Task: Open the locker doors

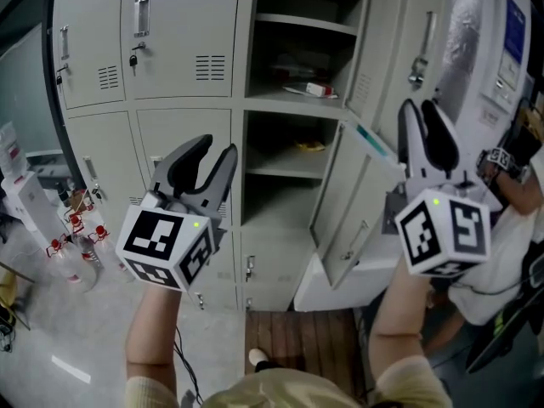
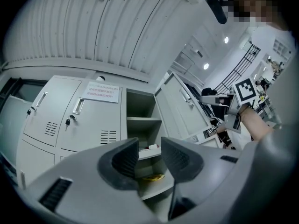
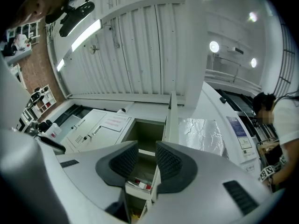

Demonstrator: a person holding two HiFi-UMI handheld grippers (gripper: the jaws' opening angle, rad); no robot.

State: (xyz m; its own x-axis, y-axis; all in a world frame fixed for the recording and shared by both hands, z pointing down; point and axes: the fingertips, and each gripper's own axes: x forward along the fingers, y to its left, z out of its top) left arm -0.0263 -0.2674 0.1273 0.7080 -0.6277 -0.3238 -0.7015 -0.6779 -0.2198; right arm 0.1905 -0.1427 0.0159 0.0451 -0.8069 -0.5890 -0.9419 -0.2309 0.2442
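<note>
A bank of grey lockers [image 1: 183,75] stands in front of me. The upper right door [image 1: 395,32] is swung open, and so is the door below it [image 1: 353,202], so both shelved compartments show. The doors to their left [image 1: 174,36] are closed. My left gripper [image 1: 217,149] is open and empty in front of the middle row. My right gripper [image 1: 421,107] is open beside the open doors and touches nothing. In the left gripper view the open gripper [image 2: 149,146] frames the open compartment [image 2: 142,108]. The right gripper [image 3: 147,148] looks along the upper door's edge [image 3: 170,120].
A red-and-white box [image 1: 319,89] lies on the upper shelf and something yellow [image 1: 310,146] on the shelf below. Bottles [image 1: 72,245] stand on the floor at the left. A seated person [image 1: 510,194] is close on the right, beside a white cabinet [image 1: 501,41].
</note>
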